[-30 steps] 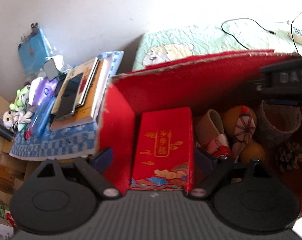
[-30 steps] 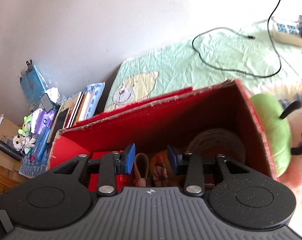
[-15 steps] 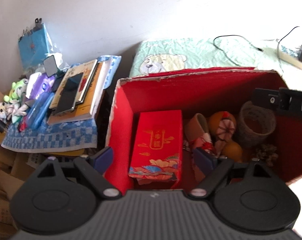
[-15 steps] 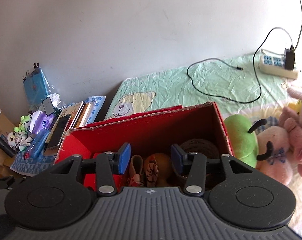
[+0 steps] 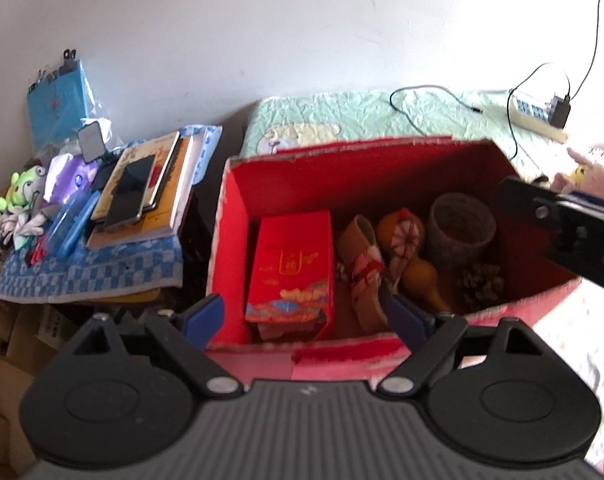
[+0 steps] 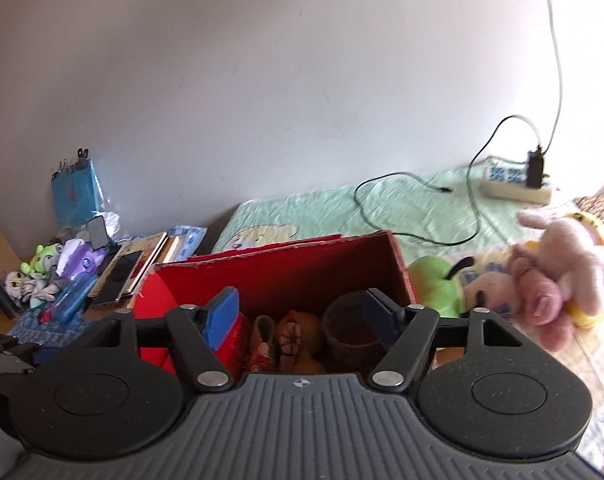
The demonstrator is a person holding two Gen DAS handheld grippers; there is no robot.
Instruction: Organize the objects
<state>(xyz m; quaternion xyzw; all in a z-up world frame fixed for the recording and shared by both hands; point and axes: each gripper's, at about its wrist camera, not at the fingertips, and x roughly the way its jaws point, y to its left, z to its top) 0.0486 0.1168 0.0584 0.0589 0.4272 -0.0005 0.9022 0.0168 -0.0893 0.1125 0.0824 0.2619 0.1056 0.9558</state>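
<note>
An open red cardboard box (image 5: 230,240) stands on the bed. Inside are a red gift carton (image 5: 292,264), a small tan shoe (image 5: 362,272), an orange gourd (image 5: 418,272), a woven cup (image 5: 460,228) and a pine cone (image 5: 482,284). My left gripper (image 5: 306,316) hovers open above the box's near wall with nothing between its blue pads. My right gripper (image 6: 302,314) hangs over the box (image 6: 282,252) with its jaws opening and nothing gripped. Its black body (image 5: 562,220) juts in over the box's right side.
A low table to the left has a blue checked cloth (image 5: 90,272), stacked books with a phone (image 5: 130,192), small toys (image 5: 18,196) and a blue bag (image 5: 56,108). Plush toys (image 6: 562,272) lie right of the box. A power strip (image 6: 514,184) and cable (image 6: 402,208) rest on the green sheet.
Both grippers have drawn back and up from the box, so the box looks smaller and the bed and plush toys show. The right gripper's jaws have spread wider.
</note>
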